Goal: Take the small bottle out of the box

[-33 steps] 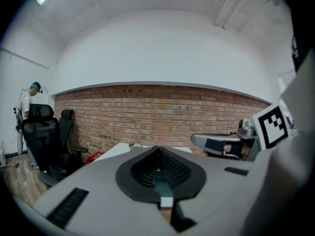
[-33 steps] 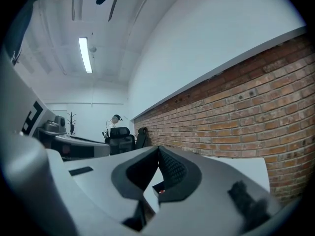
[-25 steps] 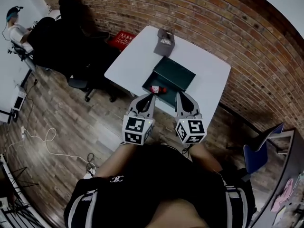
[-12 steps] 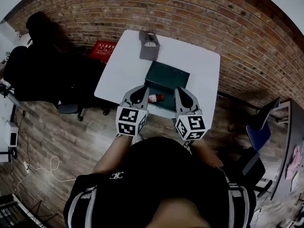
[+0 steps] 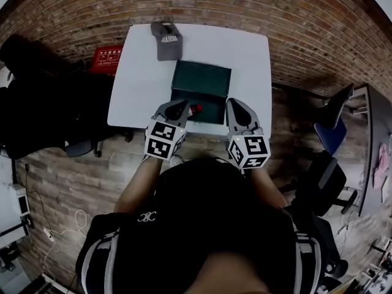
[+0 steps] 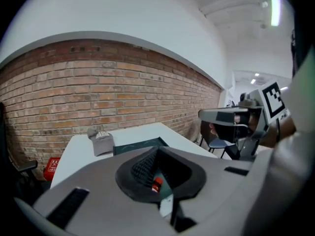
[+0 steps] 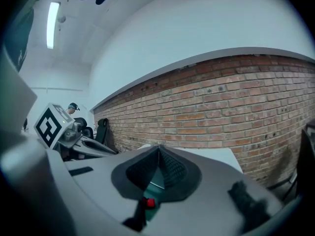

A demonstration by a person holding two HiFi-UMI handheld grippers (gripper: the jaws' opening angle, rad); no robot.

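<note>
Two claws, one per hand, both empty. The left claw (image 5: 181,105) has its tips pressed together just short of the box's near left corner. The right claw (image 5: 233,105) is likewise pressed together, at the box's near right corner. Each carries one marker cube, two in all, on the side away from the box.

One box (image 5: 202,78), dark green, shallow and open-topped, set square on the counter. Its far half looks like a raised or folded-back lid, though the overhead view is too small to settle that.

One small bottle (image 5: 195,109), with a red cap, lies on its side inside the box at the near edge. It is just beside the left claw's tip and between the two claws, and neither claw touches it. Through the hollow behind each claw's closed tips the red cap shows below, against the green of the box.

One grey cap (image 5: 166,38), brim down, rests beyond the box's far left corner and apart from it.

One counter (image 5: 248,60), a white rectangle, bare apart from the box and the cap.

Room: one red-brick wall (image 5: 214,2) runs behind the box's far side. The wood-plank floor (image 5: 61,182) is of mixed brown tones. One red crate (image 5: 107,59) stands on the floor left of the box, against the wall. One black office chair (image 5: 37,103) stands farther left, and one blue chair (image 5: 334,133) stands right of the box, well clear of the counter.
</note>
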